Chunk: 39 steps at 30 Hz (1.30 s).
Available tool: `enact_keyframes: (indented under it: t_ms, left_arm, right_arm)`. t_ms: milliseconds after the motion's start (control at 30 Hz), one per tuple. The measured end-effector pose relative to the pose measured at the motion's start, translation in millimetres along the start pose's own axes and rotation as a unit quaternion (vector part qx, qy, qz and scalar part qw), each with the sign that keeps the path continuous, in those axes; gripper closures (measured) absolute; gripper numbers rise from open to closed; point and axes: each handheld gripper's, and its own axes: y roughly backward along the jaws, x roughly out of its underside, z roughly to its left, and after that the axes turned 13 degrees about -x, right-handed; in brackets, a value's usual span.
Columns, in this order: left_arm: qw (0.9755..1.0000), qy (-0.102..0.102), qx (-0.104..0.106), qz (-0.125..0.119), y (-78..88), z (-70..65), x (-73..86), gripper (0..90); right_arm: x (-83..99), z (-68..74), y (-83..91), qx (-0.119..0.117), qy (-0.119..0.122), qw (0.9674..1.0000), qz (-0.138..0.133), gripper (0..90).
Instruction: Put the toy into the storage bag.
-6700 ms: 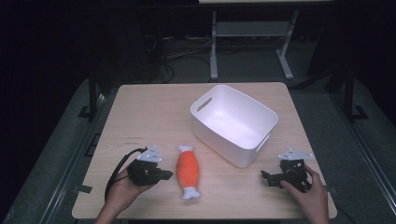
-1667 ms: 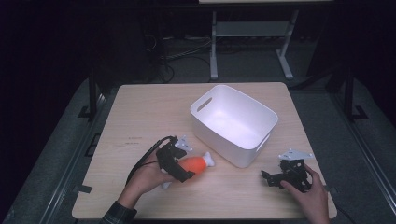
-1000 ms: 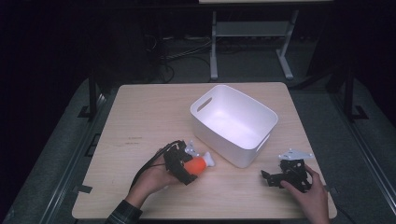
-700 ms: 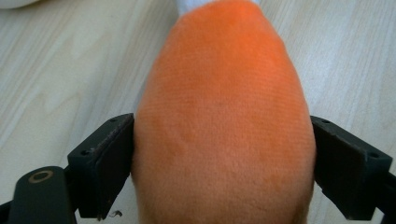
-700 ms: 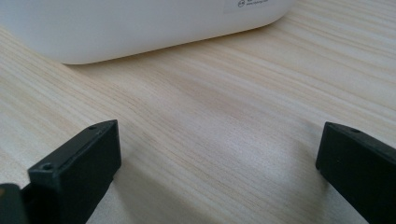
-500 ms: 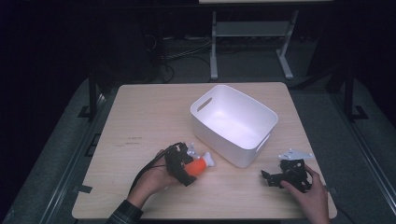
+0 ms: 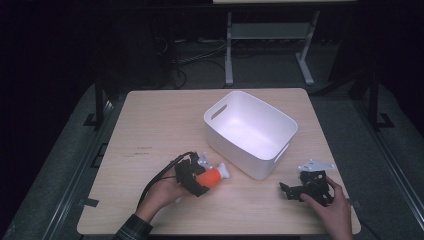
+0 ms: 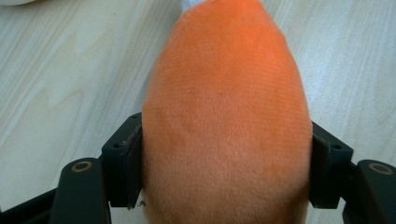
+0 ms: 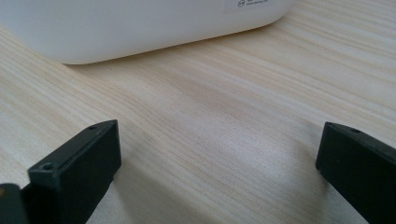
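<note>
The left hand-held gripper (image 8: 226,175) has just been closing its jaws onto the orange plush toy (image 8: 227,126) — now clasped, ready to lift — while the right hand-held gripper (image 9: 219,172) rests released.

Black left claw (image 7: 196,176) trails a black cable; right claw (image 7: 300,189) carries a grey three-cornered plate.

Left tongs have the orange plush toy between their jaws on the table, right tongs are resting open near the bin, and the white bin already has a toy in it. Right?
Not quite: the white bin is empty, as the high view shows. The rest holds: the left tongs have just been closing, with the orange plush toy between their jaws on the table, and the right tongs rest open near the bin.
</note>
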Motion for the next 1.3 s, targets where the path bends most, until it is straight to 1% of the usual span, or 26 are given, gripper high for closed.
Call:
enact_keyframes:
  t_ms: [33, 67, 233, 333, 367, 400, 467, 500, 567, 600, 633, 667, 700, 733, 767, 867, 900, 967, 1000, 1033, 1167, 1200, 1267, 1300]
  left_arm:
    - [1.0000, 0.003, 0.001, -0.003, 0.5, 0.3, 0.2, 27.9]
    - [0.9999, 0.014, 0.002, -0.008, 1.0, -0.2, 0.6, 27.7]
    - [0.9995, 0.025, 0.010, -0.020, 6.1, 3.6, 2.8, 27.4]
    - [0.9993, 0.027, 0.012, -0.024, 9.1, 6.0, 4.7, 27.4]
    - [0.9994, 0.024, 0.014, -0.023, 10.3, 7.3, 5.5, 27.3]
    - [0.9992, 0.027, 0.013, -0.027, 10.9, 7.7, 6.3, 27.3]
    - [0.9991, 0.025, 0.018, -0.028, 12.9, 9.7, 8.0, 27.2]
    - [0.9990, 0.028, 0.019, -0.029, 13.5, 10.2, 8.8, 27.2]
    - [0.9989, 0.029, 0.019, -0.031, 14.9, 11.5, 10.3, 27.2]
    - [0.9991, 0.023, 0.019, -0.029, 16.2, 13.1, 11.0, 27.1]
    - [0.9988, 0.030, 0.019, -0.034, 17.3, 13.6, 12.0, 27.2]
    - [0.9989, 0.026, 0.018, -0.034, 18.1, 14.9, 12.7, 27.2]
    - [0.9986, 0.032, 0.020, -0.038, 18.8, 15.0, 13.5, 27.2]
    - [0.9987, 0.029, 0.020, -0.036, 20.1, 16.6, 14.2, 27.2]
    - [0.9984, 0.035, 0.021, -0.039, 20.9, 17.3, 15.2, 27.2]
    - [0.9982, 0.039, 0.021, -0.042, 23.3, 20.0, 17.1, 27.1]
    - [0.9978, 0.044, 0.020, -0.044, 24.0, 20.1, 17.5, 27.2]
    - [0.9982, 0.037, 0.020, -0.042, 27.0, 22.2, 17.8, 27.1]
    - [0.9978, 0.042, 0.020, -0.046, 28.1, 22.4, 18.1, 27.1]
    - [0.9980, 0.039, 0.021, -0.045, 29.7, 23.7, 18.2, 27.1]
    - [0.9977, 0.041, 0.020, -0.049, 34.0, 26.2, 18.9, 27.1]
    - [0.9972, 0.047, 0.020, -0.053, 35.2, 26.2, 19.0, 27.1]
    - [0.9973, 0.045, 0.020, -0.055, 37.6, 27.3, 19.2, 27.1]
    - [0.9976, 0.040, 0.019, -0.054, 39.1, 28.3, 19.3, 27.0]
  right_arm:
    - [0.0, 0.0, 0.0, 0.000, 0.000, 1.0000, 0.000, 0.0]
    - [0.0, 0.0, 0.0, 0.000, 0.000, 1.0000, 0.000, 0.0]
    - [0.0, 0.0, 0.0, 0.000, 0.000, 1.0000, 0.000, 0.0]
    - [0.0, 0.0, 0.0, 0.000, 0.000, 1.0000, 0.000, 0.0]
    - [0.0, 0.0, 0.0, 0.000, 0.000, 1.0000, 0.000, 0.0]
    - [0.0, 0.0, 0.0, 0.000, 0.000, 1.0000, 0.000, 0.0]
    - [0.0, 0.0, 0.0, 0.000, 0.000, 1.0000, 0.000, 0.0]
    - [0.0, 0.0, 0.0, 0.000, 0.000, 1.0000, 0.000, 0.0]
    - [0.0, 0.0, 0.0, 0.000, 0.000, 1.0000, 0.000, 0.0]
    - [0.0, 0.0, 0.0, 0.000, 0.000, 1.0000, 0.000, 0.0]
    - [0.0, 0.0, 0.0, 0.000, 0.000, 1.0000, 0.000, 0.0]
    - [0.0, 0.0, 0.0, 0.000, 0.000, 1.0000, 0.000, 0.0]
    - [0.0, 0.0, 0.0, 0.000, 0.000, 1.0000, 0.000, 0.0]
    - [0.0, 0.0, 0.0, 0.000, 0.000, 1.0000, 0.000, 0.0]
    - [0.0, 0.0, 0.0, 0.000, 0.000, 1.0000, 0.000, 0.0]
    - [0.0, 0.0, 0.0, 0.000, 0.000, 1.0000, 0.000, 0.0]
    - [0.0, 0.0, 0.0, 0.000, 0.000, 1.0000, 0.000, 0.0]
    - [0.0, 0.0, 0.0, 0.000, 0.000, 1.0000, 0.000, 0.0]
    - [0.0, 0.0, 0.0, 0.000, 0.000, 1.0000, 0.000, 0.0]
    - [0.0, 0.0, 0.0, 0.000, 0.000, 1.0000, 0.000, 0.0]
    - [0.0, 0.0, 0.0, 0.000, 0.000, 1.0000, 0.000, 0.0]
    - [0.0, 0.0, 0.0, 0.000, 0.000, 1.0000, 0.000, 0.0]
    - [0.0, 0.0, 0.0, 0.000, 0.000, 1.0000, 0.000, 0.0]
    - [0.0, 0.0, 0.0, 0.000, 0.000, 1.0000, 0.000, 0.0]
